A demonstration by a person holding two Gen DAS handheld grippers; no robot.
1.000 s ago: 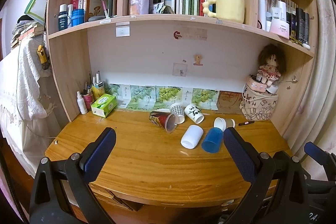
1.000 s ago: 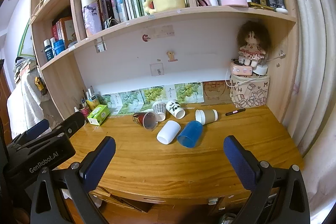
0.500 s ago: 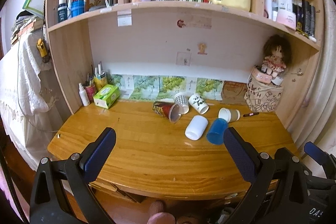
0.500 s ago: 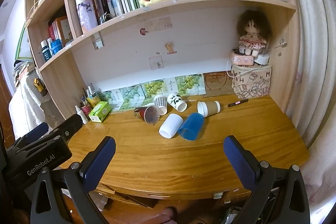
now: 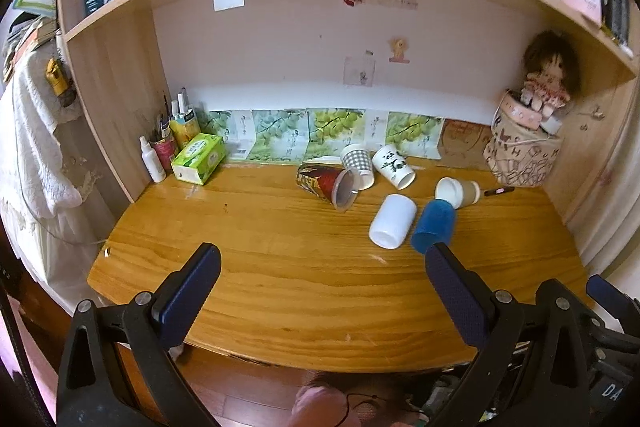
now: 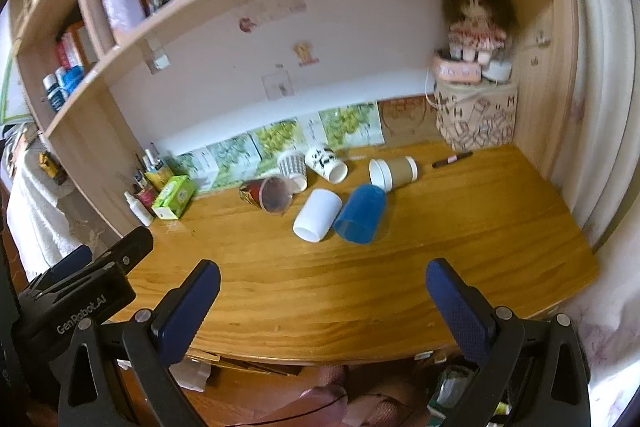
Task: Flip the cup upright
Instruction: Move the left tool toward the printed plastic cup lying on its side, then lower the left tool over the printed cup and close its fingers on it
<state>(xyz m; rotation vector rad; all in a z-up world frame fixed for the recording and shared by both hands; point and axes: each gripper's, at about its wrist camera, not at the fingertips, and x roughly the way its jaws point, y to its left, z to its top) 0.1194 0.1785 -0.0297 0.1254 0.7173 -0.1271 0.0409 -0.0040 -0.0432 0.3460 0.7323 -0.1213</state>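
Several cups lie on their sides on the wooden desk (image 5: 280,267): a red patterned cup (image 5: 326,183), a checked cup (image 5: 358,165), a panda cup (image 5: 394,167), a brown paper cup (image 5: 458,191), a white cup (image 5: 392,221) and a blue cup (image 5: 434,227). They also show in the right wrist view, among them the white cup (image 6: 317,215) and the blue cup (image 6: 361,214). My left gripper (image 5: 320,259) is open and empty over the desk's front. My right gripper (image 6: 322,271) is open and empty, short of the cups.
A green tissue box (image 5: 199,159) and bottles (image 5: 152,165) stand at the back left. A patterned bag with a doll (image 5: 522,151) stands at the back right, a pen (image 5: 499,191) beside it. The left gripper's body (image 6: 76,299) sits left of the right gripper.
Both grippers have moved forward and down toward the desk; the cups look larger and nearer. Both stay open. No cup has moved.
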